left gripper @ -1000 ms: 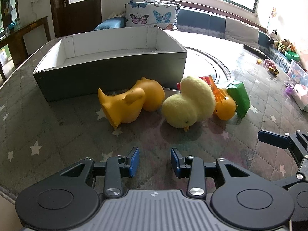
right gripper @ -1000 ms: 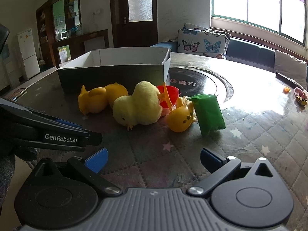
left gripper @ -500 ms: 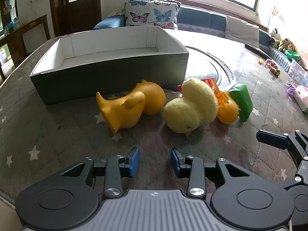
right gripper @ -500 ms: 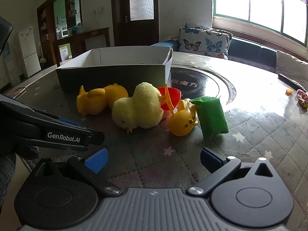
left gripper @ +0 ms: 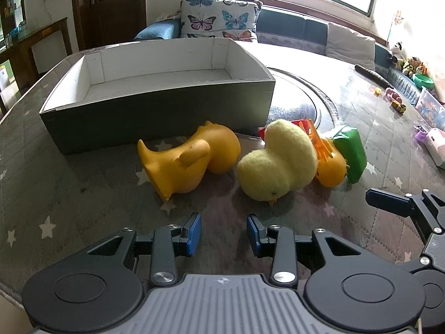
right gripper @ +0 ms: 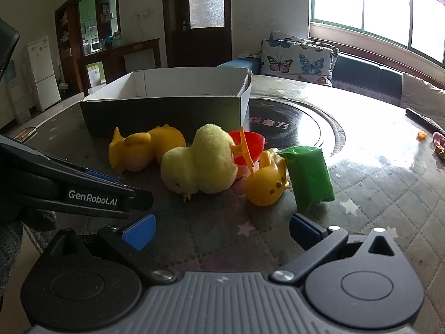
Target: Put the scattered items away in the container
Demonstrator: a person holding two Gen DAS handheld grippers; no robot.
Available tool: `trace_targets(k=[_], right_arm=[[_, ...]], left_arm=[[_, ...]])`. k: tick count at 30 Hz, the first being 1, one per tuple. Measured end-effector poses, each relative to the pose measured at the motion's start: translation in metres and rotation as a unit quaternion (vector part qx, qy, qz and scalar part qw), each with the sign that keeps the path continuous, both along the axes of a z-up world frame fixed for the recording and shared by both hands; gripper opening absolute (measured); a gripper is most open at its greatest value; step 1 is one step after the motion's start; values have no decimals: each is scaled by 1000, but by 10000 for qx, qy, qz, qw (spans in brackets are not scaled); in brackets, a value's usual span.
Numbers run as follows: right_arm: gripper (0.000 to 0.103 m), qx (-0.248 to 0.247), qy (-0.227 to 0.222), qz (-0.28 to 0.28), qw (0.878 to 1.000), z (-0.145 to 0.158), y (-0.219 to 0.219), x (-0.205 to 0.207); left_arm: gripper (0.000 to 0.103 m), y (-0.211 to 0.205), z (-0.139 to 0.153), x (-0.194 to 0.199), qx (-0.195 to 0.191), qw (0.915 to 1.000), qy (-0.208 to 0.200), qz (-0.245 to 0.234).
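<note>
A round surface with a quilted, star-printed cover carries an open grey box with white inside walls, set beside a dark round plate at the middle. Just in front of the box lie a rubber duck on its side, a plush chick, a red bowl, an orange clip, a small yellow toy and a green packet, bunched close together. A few small toys lie well apart near the far edge.

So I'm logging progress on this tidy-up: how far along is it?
Nothing looks done: the box is empty. Nothing is in hand either; the left gripper and right gripper are open and hold nothing. Left to do: the rubber duck, plush chick, small duck, red bowl and green packet.
</note>
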State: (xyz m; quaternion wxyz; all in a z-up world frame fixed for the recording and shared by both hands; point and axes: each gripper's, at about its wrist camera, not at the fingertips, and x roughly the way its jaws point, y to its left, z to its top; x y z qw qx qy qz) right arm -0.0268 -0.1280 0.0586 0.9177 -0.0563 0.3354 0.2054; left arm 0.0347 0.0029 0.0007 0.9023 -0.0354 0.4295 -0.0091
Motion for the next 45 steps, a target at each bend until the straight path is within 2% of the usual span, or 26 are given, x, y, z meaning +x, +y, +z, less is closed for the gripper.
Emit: trace_targets(k=[23, 32, 45], right_arm=[[103, -123, -170, 255, 9995, 12, 2, 17], [103, -329, -451, 764, 9955, 18, 10, 24], [103, -533, -539, 1505, 9857, 14, 27, 28]], left_arm=[[39, 3, 6, 20, -112, 9999, 80, 13], [39, 10, 9, 27, -287, 9995, 137, -9], [36, 12, 7, 35, -374, 9989, 217, -155]])
